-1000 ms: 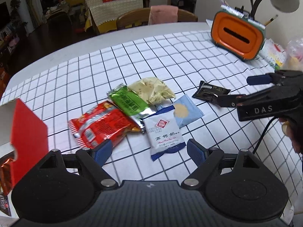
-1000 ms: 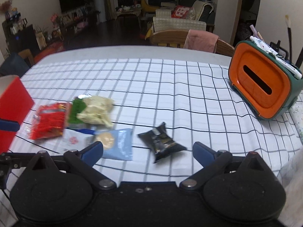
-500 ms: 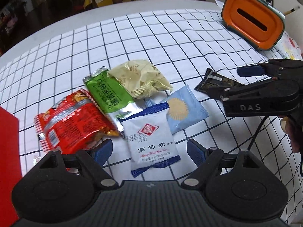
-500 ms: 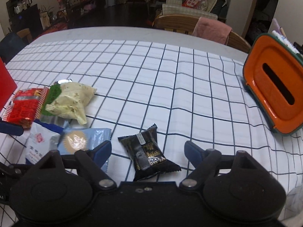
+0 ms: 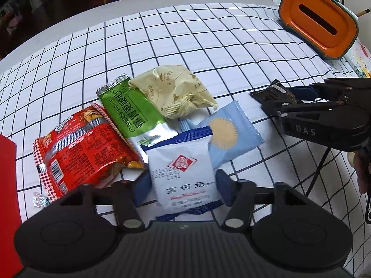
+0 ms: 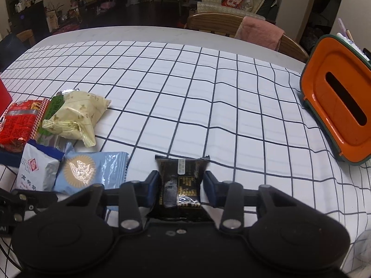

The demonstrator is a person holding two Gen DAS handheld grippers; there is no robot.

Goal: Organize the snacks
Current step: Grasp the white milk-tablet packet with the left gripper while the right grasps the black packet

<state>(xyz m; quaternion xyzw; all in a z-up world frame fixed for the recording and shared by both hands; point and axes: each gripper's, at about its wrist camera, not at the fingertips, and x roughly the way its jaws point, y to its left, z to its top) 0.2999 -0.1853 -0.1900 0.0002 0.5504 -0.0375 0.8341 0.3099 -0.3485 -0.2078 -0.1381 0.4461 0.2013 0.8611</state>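
Now both tools have just been closing, each on own packet. My left tool [image 5: 182, 188] pinches white milk packet [image 5: 183, 173] at 6 o'clock of snack pile; my right tool [image 6: 182, 188] clamps black packet [image 6: 180, 180], alone on worktop [image 6: 208, 92] at 3 o'clock of pile. To do it well, I judge: confirm pads bite past crimped edges, lift straight up, slowly. White packet overlaps blue packet [image 5: 231, 136]; watch neighbour doesn't drag. Red box [image 5: 8, 185] at 9 o'clock looks likely destination.

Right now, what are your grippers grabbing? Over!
Left gripper just closed on white milk packet. Right gripper just closed on black packet. Blue packet overlaps the white one.
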